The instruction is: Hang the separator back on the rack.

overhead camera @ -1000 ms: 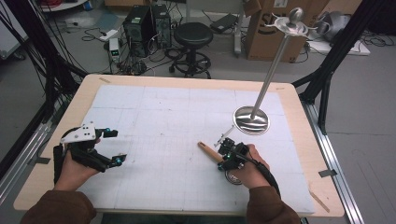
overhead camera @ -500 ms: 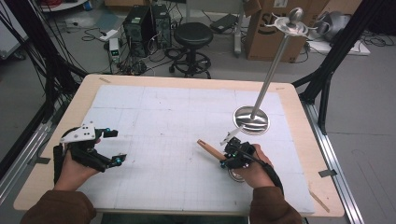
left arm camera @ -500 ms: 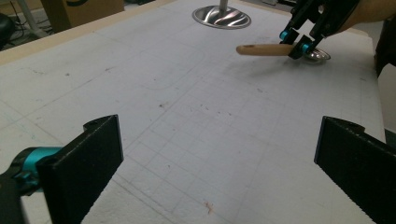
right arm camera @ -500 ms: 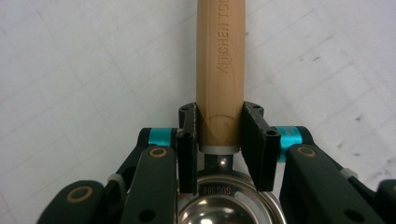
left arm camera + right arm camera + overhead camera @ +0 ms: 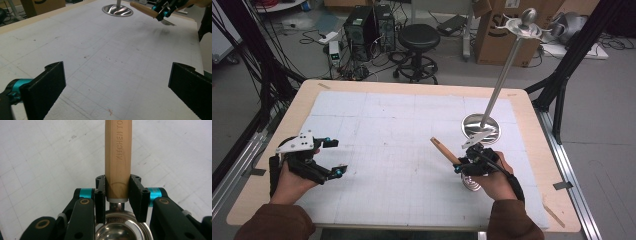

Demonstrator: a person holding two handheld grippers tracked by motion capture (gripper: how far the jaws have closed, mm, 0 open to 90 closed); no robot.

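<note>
We see a white gridded worktop [image 5: 377,125] amid cables and boxes, where our left fingers [image 5: 37,87] gape empty near its left edge and our right fingers [image 5: 136,195] clamp a wooden-handled utensil [image 5: 118,157] near its right edge.

The middle of the white mat [image 5: 387,135] lies bare between both hands. At the far right, the metal stand [image 5: 482,127] with its slanting pole [image 5: 504,70] blocks passage.
</note>
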